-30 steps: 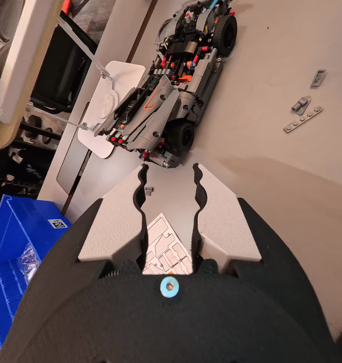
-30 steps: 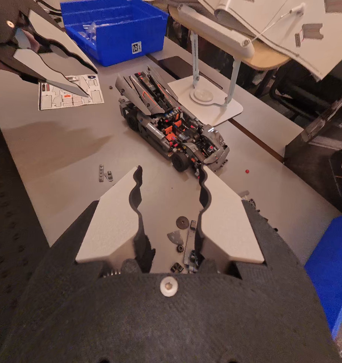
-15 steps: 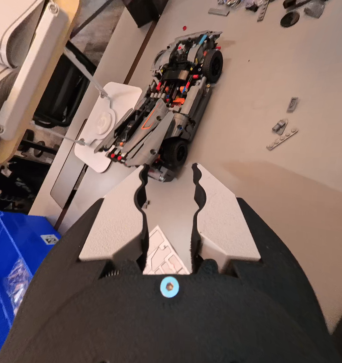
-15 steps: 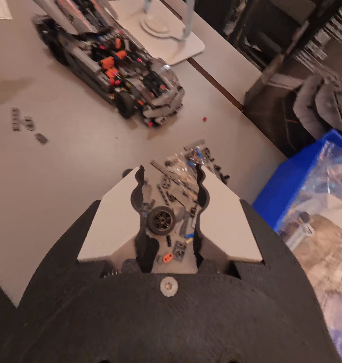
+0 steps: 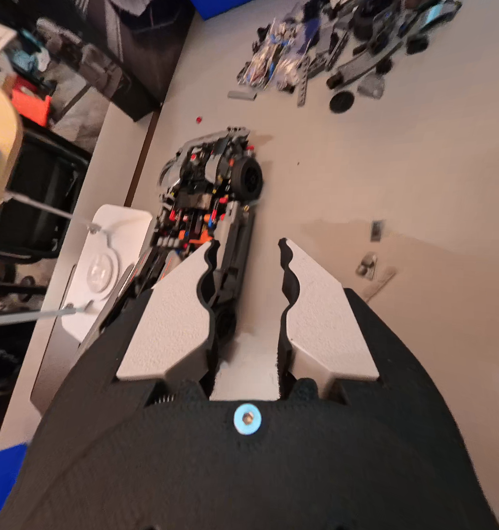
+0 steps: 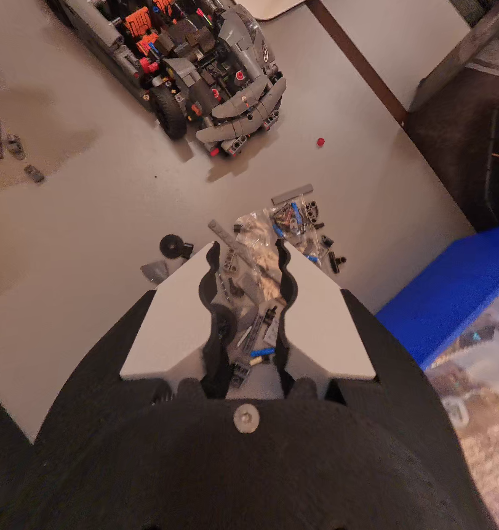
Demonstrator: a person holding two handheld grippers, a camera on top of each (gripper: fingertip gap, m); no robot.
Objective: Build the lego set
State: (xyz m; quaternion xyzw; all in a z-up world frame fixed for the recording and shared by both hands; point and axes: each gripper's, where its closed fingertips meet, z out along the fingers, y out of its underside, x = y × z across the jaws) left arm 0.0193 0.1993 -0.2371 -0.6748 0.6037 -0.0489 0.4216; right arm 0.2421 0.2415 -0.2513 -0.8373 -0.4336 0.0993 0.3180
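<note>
A grey and black lego car (image 5: 211, 198) with red and orange pins lies on the beige table; it also shows in the right wrist view (image 6: 196, 66). My left gripper (image 5: 246, 243) is open and empty, above the car's rear half, which its left finger partly hides. My right gripper (image 6: 246, 245) is open and empty, above a pile of loose lego parts (image 6: 251, 289) and a clear bag of small parts (image 6: 282, 223). A black disc (image 6: 170, 246) and a grey wedge piece (image 6: 155, 271) lie left of its left finger.
A small red piece (image 6: 320, 141) lies near the car's nose. Small grey plates (image 5: 367, 265) lie right of the car. A white stand base (image 5: 105, 266) sits left of the car. A blue bin (image 6: 448, 292) stands at the right. The table's edge (image 6: 357, 60) runs behind the car. The grippers' ends are close to 25 cm from one another. My left tips are about 20 cm from the black disc (image 6: 170, 246), my right tips only 8 cm. Seen from the left wrist view (image 5: 341, 97) as well.
My left gripper moved forward over the car's rear, and the sticker sheet left its view. My right gripper swung right and down over the loose parts pile.
</note>
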